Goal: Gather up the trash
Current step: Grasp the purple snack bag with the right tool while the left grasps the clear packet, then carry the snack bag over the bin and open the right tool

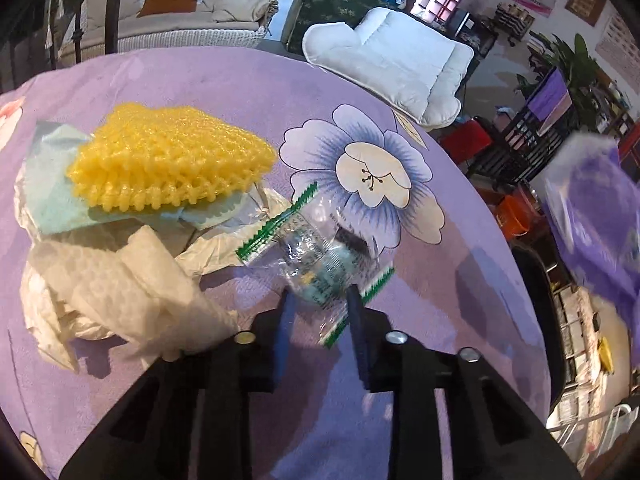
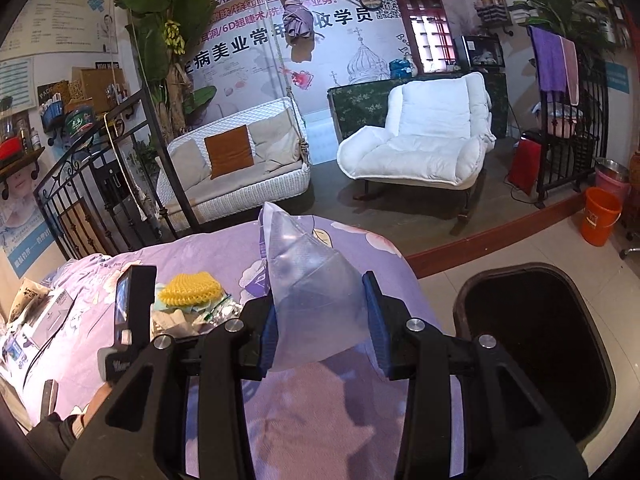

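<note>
Trash lies on the purple flowered bedcover (image 1: 420, 312): a yellow foam net (image 1: 168, 160), pale blue paper (image 1: 56, 184), crumpled white tissue (image 1: 120, 292) and a clear wrapper with green edges (image 1: 320, 256). My left gripper (image 1: 320, 300) has its jaws closed on the near end of that wrapper. My right gripper (image 2: 322, 316) is shut on a clear plastic bag (image 2: 308, 280) and holds it above the bed's edge, left of a dark bin (image 2: 536, 344). The bag also shows blurred in the left wrist view (image 1: 596, 216).
The pile shows small in the right wrist view, with the foam net (image 2: 188, 288) behind the other hand's device (image 2: 130, 312). Boxes and packets (image 2: 44, 312) lie at the bed's left. A white armchair (image 2: 424, 140), a swing sofa (image 2: 236, 160) and an orange bucket (image 2: 600, 216) stand beyond.
</note>
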A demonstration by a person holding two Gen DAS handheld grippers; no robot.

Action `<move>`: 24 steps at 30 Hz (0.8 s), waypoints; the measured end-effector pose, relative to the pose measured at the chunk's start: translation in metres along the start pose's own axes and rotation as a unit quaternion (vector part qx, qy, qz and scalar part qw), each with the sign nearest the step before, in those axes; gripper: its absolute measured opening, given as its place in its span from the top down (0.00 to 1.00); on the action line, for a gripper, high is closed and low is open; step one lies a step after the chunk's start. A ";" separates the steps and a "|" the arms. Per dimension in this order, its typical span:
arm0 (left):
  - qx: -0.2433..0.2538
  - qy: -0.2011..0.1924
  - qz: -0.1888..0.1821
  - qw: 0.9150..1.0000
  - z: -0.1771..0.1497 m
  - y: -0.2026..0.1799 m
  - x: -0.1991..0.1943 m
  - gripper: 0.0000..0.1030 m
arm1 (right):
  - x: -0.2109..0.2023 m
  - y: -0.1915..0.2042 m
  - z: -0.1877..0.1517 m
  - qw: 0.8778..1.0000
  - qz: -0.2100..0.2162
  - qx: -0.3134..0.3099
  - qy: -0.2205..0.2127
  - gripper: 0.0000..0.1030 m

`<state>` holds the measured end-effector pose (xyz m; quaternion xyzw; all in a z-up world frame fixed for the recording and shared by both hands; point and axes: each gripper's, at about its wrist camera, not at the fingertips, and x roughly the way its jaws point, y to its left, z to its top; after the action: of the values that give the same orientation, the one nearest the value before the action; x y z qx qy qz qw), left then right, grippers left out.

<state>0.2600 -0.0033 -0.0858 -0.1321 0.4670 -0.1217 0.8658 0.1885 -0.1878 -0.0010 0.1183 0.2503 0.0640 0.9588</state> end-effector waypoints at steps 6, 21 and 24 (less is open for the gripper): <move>0.007 -0.011 -0.014 1.000 -0.004 -0.009 -0.006 0.88 | -0.014 -0.016 -0.011 1.000 -0.010 0.017 0.001 0.62; 0.064 -0.079 -0.046 0.994 -0.034 -0.061 -0.062 0.88 | -0.049 -0.055 -0.026 0.998 -0.047 0.039 -0.019 0.62; 0.092 -0.096 -0.044 0.990 -0.044 -0.083 -0.071 0.88 | -0.057 -0.067 -0.028 0.997 -0.069 0.039 -0.022 0.62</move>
<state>0.1779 -0.0622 -0.0250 -0.0837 0.3623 -0.1892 0.9088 0.1292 -0.2576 -0.0155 0.1393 0.2389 -0.0146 0.9609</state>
